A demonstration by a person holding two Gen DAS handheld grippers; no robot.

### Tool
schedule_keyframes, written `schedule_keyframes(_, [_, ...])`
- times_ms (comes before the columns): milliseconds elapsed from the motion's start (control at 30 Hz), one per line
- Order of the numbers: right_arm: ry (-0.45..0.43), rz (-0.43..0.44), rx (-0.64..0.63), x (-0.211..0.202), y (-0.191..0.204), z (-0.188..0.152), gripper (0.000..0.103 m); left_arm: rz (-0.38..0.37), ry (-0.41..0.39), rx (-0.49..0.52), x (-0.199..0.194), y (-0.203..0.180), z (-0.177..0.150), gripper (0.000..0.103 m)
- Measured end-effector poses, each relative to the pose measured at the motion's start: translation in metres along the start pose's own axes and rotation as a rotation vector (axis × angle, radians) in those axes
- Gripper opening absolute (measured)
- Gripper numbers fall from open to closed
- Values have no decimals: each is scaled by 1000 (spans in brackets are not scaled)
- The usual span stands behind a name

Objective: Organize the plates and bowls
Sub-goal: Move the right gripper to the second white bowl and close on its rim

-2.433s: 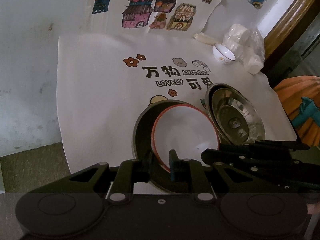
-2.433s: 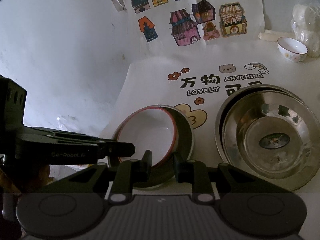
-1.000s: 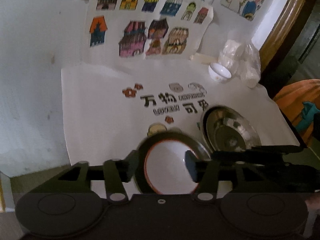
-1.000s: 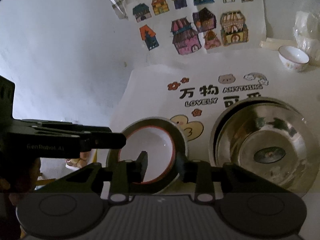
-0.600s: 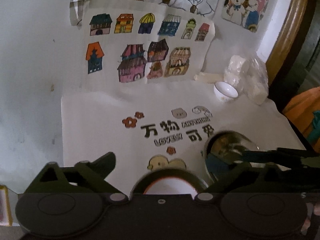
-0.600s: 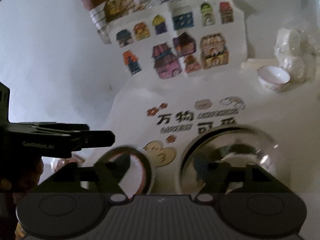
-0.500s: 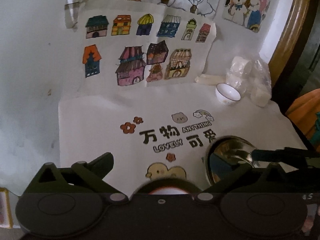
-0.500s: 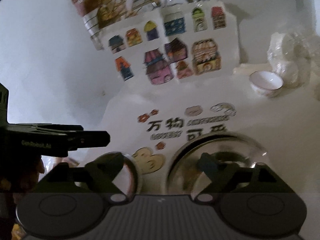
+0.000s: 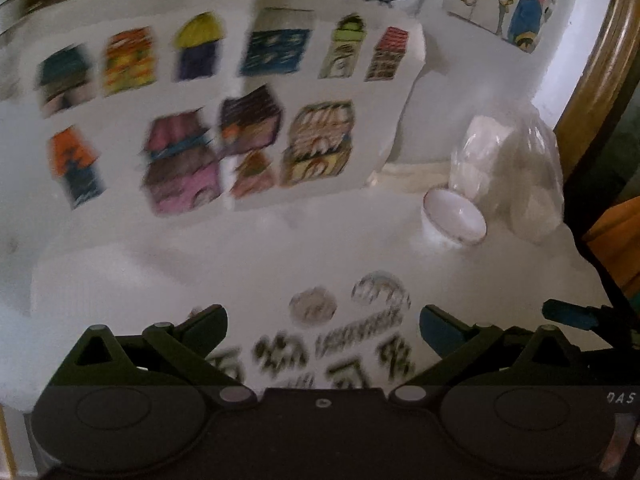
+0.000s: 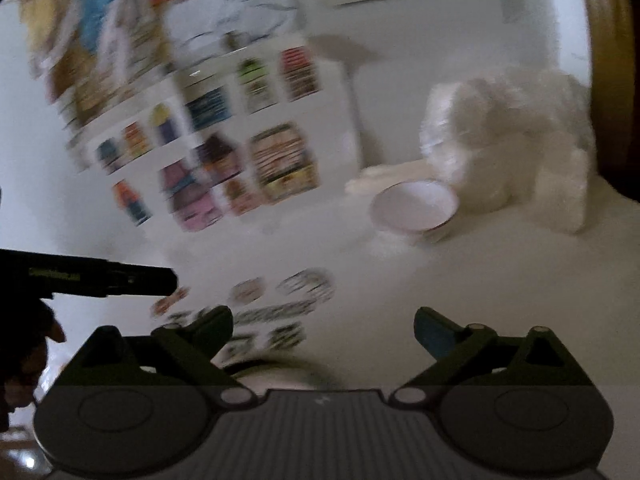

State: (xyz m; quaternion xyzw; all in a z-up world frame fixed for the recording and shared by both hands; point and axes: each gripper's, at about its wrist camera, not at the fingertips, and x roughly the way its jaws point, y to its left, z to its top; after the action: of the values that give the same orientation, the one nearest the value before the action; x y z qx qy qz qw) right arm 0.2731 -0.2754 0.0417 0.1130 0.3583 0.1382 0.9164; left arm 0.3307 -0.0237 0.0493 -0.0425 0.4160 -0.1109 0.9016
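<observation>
The left gripper (image 9: 322, 322) is sitting wide open, holding nothing. The right gripper (image 10: 323, 325) is opening wider, with nothing between its jaws. The small white bowl (image 9: 454, 222) is sitting far right on the white cloth (image 9: 160, 264), touching a plastic bag (image 9: 516, 176).

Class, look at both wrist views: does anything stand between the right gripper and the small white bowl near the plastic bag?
Nothing visible does. The right gripper, its jaws opening with nothing between them, faces the small white bowl across bare white printed cloth. The clear plastic bag of white items sits behind the bowl, not in front.
</observation>
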Motion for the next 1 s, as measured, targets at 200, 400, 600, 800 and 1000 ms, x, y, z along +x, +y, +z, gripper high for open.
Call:
schedule_keyframes(200, [-64,-84,55,30,-49,23,100,-21,1,26,54,-25,32,102])
schedule_keyframes(400, [-108,-160,63,58,-81,34,100,-45,7,-17,97,-39,56,102])
schedule_keyframes(600, [-115,-209,64,78,-95,40,95,-59,8,-8,128,-59,68,102])
schedule_keyframes(800, [-88,-212,63,97,-101,41,85,-67,33,-10,150,-69,72,102])
schedule_keyframes(1000, [-79,-199,47,106,-99,38,75,-74,43,2,158,-74,70,99])
